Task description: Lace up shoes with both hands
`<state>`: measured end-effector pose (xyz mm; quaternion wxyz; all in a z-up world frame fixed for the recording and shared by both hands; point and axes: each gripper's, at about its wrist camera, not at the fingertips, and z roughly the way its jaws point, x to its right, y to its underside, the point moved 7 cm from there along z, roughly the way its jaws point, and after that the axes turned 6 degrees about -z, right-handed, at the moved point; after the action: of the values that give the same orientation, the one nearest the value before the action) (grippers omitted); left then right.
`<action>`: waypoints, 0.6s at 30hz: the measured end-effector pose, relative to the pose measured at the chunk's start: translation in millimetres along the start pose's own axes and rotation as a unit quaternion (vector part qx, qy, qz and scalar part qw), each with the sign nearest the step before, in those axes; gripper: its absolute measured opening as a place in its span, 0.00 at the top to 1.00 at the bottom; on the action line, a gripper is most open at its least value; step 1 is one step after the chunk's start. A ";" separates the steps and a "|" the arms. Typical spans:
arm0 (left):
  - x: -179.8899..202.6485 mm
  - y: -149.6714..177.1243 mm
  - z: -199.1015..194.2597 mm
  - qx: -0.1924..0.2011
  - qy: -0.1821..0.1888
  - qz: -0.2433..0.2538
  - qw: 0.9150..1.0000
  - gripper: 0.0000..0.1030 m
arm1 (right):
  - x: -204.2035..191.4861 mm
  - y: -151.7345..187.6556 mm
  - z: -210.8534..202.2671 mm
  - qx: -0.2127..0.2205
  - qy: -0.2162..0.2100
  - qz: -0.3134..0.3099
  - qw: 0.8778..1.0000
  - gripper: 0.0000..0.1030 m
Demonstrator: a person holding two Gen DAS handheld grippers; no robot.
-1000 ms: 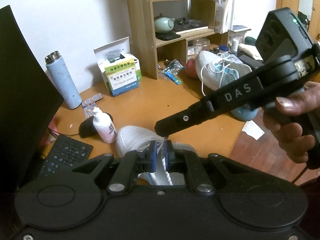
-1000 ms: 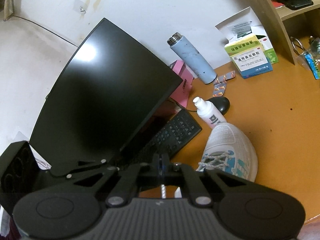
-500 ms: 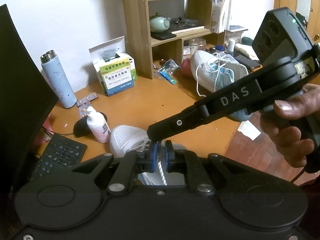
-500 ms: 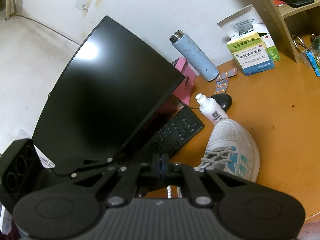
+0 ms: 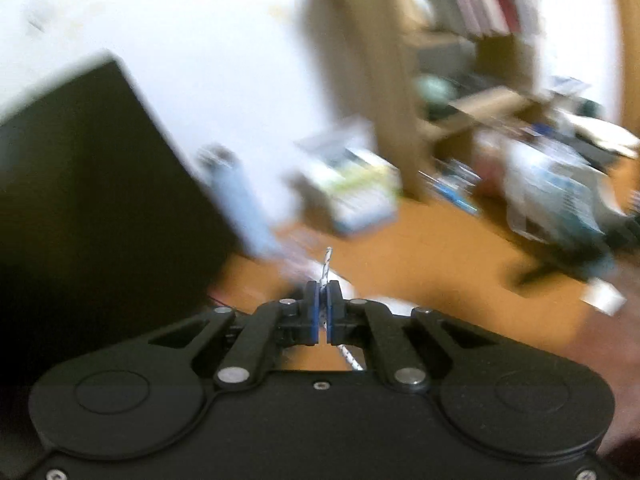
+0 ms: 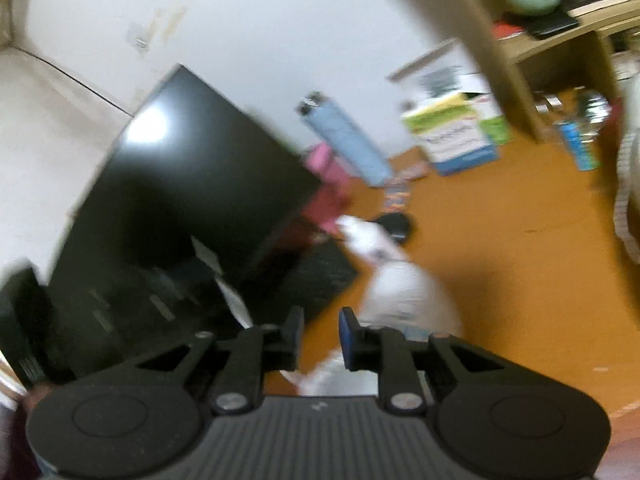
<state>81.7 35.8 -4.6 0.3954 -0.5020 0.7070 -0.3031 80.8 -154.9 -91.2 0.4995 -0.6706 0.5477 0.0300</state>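
Both views are blurred by motion. In the left wrist view my left gripper (image 5: 322, 294) is shut on a white speckled shoelace (image 5: 325, 266); the lace's tip sticks up past the blue pads and the rest trails down below them. A second white and blue shoe (image 5: 556, 196) lies at the far right of the orange desk (image 5: 432, 264). In the right wrist view my right gripper (image 6: 320, 326) has its jaws opening, with nothing between the pads. The white shoe (image 6: 408, 300) being laced lies just beyond its fingers on the desk.
A black monitor (image 6: 192, 184) and keyboard (image 6: 320, 276) fill the left. A blue flask (image 6: 346, 136), a medicine box (image 6: 460, 136), a white bottle (image 6: 368, 240), a black mouse (image 6: 394, 224) and a wooden shelf (image 6: 500, 52) stand on the desk.
The right gripper has let go of the lace and parted its jaws. The left gripper has closed on the lace and swung up and left; the right gripper has left its view.
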 end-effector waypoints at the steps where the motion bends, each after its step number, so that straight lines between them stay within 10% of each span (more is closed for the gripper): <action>1: 0.9 -3.4 2.0 0.009 0.000 0.001 1.000 1.00 | 3.8 3.7 -0.6 -0.004 0.006 0.001 1.000 0.80; 12: 111.3 84.1 38.3 -0.109 0.117 0.071 0.985 1.00 | 15.9 38.8 14.9 -0.047 0.014 -0.011 0.999 0.80; 18: 118.6 101.4 49.9 -0.159 0.118 0.070 0.978 1.00 | 27.8 41.2 22.0 -0.042 0.000 0.005 0.999 0.80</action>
<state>55.4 -46.7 -143.7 0.2446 -0.4684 0.8212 -0.2155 71.6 -155.0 -144.8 0.4707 -0.6880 0.5494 0.0559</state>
